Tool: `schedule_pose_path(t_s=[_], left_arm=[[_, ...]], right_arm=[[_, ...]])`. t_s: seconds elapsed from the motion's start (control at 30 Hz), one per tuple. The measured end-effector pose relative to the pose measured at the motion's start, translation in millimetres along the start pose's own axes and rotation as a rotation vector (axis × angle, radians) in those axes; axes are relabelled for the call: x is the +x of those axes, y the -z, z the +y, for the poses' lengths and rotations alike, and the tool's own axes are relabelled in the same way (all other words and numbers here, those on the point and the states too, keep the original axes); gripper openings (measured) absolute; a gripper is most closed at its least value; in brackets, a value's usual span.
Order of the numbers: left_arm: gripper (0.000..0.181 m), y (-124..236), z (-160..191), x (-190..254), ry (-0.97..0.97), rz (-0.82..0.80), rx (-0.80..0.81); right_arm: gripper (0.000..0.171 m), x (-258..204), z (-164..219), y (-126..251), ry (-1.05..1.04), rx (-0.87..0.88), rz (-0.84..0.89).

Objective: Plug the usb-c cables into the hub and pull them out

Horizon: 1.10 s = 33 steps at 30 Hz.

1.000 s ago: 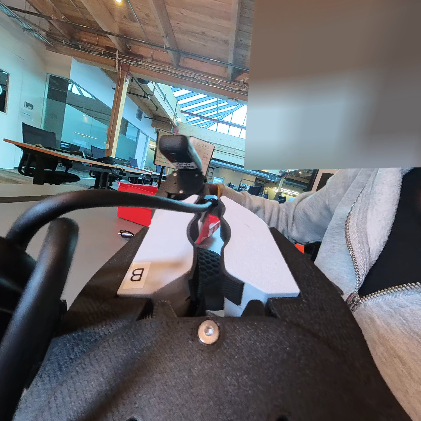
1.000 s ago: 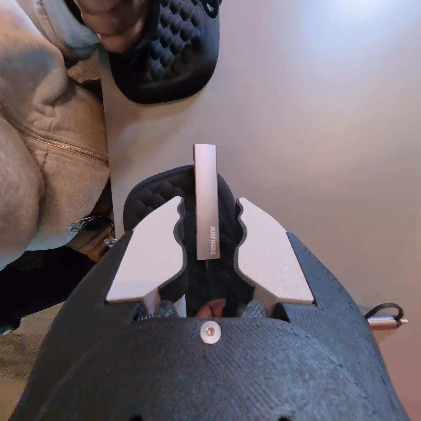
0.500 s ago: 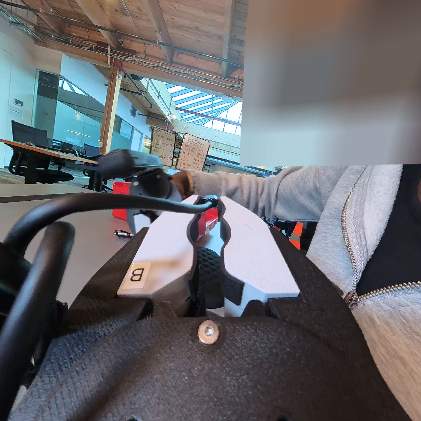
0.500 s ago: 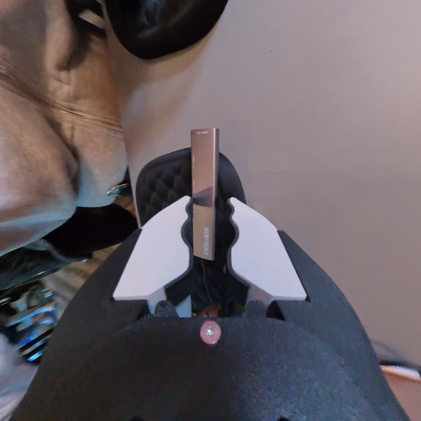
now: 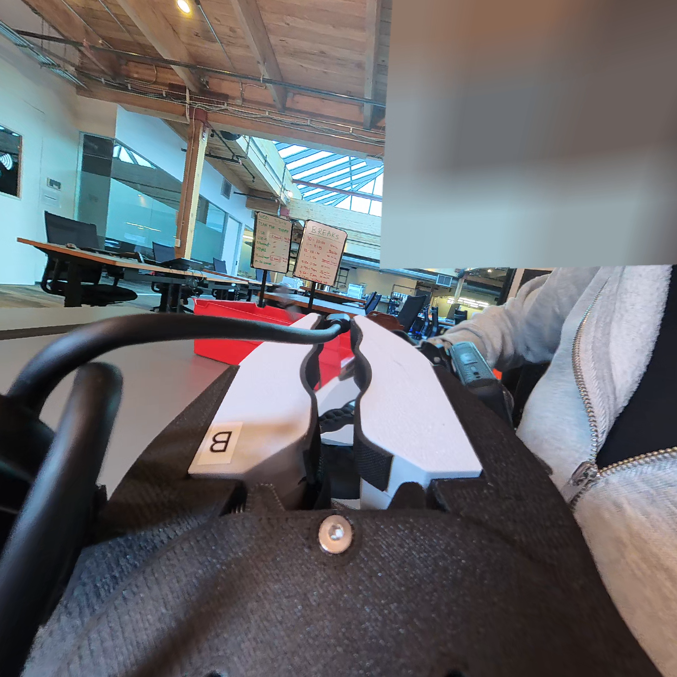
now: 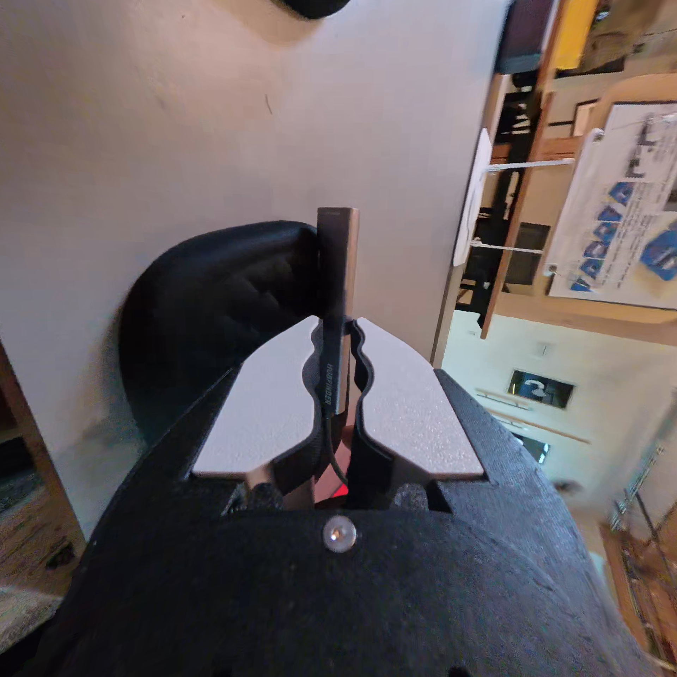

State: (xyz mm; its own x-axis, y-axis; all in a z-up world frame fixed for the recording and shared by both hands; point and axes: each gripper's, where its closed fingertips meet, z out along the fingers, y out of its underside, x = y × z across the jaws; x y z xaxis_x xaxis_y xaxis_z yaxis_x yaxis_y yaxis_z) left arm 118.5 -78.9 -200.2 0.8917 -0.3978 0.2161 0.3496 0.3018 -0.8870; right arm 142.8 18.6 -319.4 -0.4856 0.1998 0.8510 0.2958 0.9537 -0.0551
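your left gripper point(image 5: 335, 324) is pinched closed on the plug end of a black cable point(image 5: 157, 331), right at the fingertips. the cable arcs away to the left and loops down near the camera. the plug tip is hidden between the fingertips, so i can't tell which way it faces.

your right gripper point(image 6: 335, 324) is clamped on the hub point(image 6: 337, 293), a slim grey metal bar held edge-on. its far half sticks out past the fingertips, and its thin tail lead runs back between the fingers. the table point(image 6: 219, 128) lies beyond it.

the hub looks light, rigid and smooth, so it could well slide or pivot in the pads when you push a plug in; a grip nearer the port end would likely brace it better. the cable looks thick and springy, so it will probably tug the plug sideways. holding the hard plug body, not the soft cord, seems right.

a red bin point(image 5: 256, 322) sits far across the table.
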Motion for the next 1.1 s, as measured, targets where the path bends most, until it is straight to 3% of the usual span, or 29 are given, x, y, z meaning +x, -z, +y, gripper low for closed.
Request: schedule_pose_path(t_s=[0.1,0.33,0.43,0.7,0.97,1.03,1.1], left_arm=[[0.014,0,1,1,-0.018,-0.004,-0.006],[0.014,0,0,2,-0.022,-0.003,-0.005],[0.014,0,-1,2,-0.020,0.003,-0.006],[0.014,-1,-4,4,-0.015,0.012,0.004],[0.014,-2,-2,3,-0.020,0.014,0.000],[0.014,-2,-1,4,-0.022,0.015,0.000],[0.014,-1,-1,5,-0.022,0.018,0.002]], right_arm=[[0.009,-4,-3,5,-0.092,0.027,-0.024],[0.008,-10,2,5,-0.258,0.027,-0.287],[0.017,-6,7,0,-0.181,0.036,-0.336],[0.030,-3,21,-5,-0.030,0.129,-0.357],[0.012,-7,19,-14,0.039,0.147,-0.203],[0.009,-8,20,-11,-0.029,0.119,-0.299],[0.008,-7,19,-4,-0.250,0.085,-0.522]])
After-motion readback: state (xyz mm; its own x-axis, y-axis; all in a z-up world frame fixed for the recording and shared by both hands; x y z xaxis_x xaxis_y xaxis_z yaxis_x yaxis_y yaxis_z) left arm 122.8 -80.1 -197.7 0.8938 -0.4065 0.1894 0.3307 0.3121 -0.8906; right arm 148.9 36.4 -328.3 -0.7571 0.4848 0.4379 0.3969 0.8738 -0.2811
